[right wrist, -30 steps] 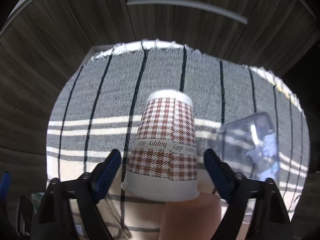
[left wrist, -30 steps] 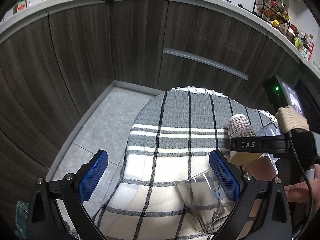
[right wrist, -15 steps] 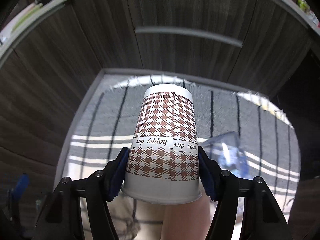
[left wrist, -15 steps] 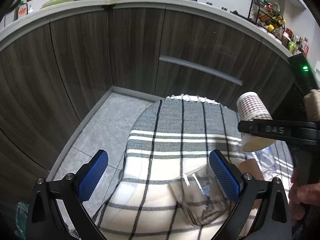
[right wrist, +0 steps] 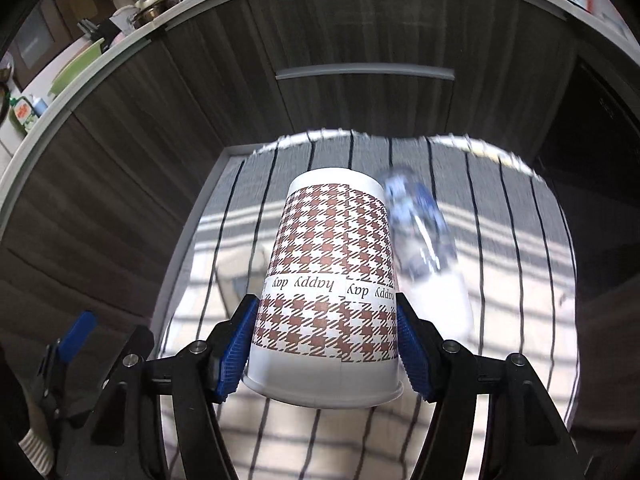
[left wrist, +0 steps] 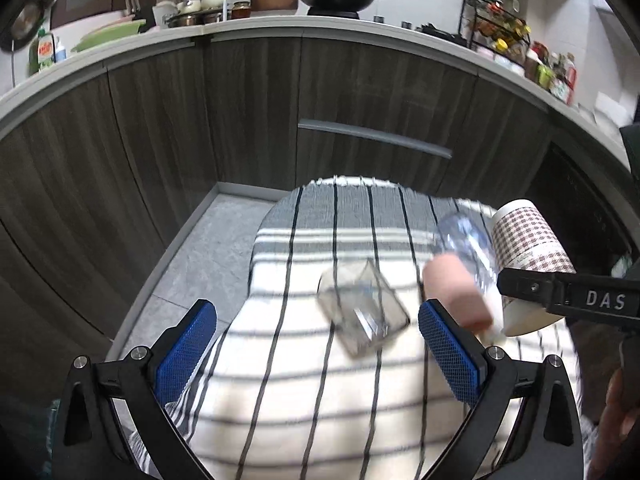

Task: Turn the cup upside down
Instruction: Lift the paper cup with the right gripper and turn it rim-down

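Observation:
My right gripper [right wrist: 326, 344] is shut on a paper cup [right wrist: 332, 288] with a brown houndstooth print and "happy day" lettering. The cup is held above the striped cloth, its rim towards the camera and its base pointing away. In the left wrist view the cup [left wrist: 528, 248] and the right gripper's black finger [left wrist: 560, 292] show at the right edge. My left gripper [left wrist: 316, 348] is open and empty, low over the near part of the cloth.
A round table under a grey and cream striped cloth [left wrist: 320, 400] carries a clear square glass [left wrist: 362, 312], a clear plastic bottle [left wrist: 468, 248] and a pink cylinder [left wrist: 456, 294]. Dark wood cabinets [left wrist: 248, 120] and a tiled floor [left wrist: 208, 248] lie beyond.
My right gripper closed on the paper cup and lifted it off the pink cylinder it sat over. Both views tilted upwards, showing more of the counter.

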Tool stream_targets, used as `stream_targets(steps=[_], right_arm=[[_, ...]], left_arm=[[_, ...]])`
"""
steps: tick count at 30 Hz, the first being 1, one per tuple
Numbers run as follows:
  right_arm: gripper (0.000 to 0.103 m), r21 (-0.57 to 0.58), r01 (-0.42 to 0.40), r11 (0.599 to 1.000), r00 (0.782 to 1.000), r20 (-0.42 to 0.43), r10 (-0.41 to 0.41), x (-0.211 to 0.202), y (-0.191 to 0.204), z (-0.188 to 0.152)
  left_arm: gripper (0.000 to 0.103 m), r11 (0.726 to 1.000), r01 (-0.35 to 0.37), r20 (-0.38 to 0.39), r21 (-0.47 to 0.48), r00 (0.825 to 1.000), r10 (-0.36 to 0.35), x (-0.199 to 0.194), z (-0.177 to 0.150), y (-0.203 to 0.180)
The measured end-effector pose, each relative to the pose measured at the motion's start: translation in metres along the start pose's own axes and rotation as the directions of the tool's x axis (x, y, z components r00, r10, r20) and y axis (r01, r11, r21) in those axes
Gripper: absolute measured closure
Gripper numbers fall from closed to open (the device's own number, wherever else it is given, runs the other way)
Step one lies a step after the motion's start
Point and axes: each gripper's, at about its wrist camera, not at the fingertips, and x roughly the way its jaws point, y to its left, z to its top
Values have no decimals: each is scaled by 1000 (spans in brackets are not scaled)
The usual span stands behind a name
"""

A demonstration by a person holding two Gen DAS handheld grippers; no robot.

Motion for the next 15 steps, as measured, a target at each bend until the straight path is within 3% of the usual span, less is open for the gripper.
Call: stream_targets(steps=[8,15], right_arm=[[38,63,-11,998,996,-84,16,5,-13,-78],[38,109,-12,994,990,-137,27,24,-18,-139]], left_arm=[[0,999,-20,-37,30,999,21,-22,-56,1],[0,998,-3,-75,68,997,8,-27,-84,-2]])
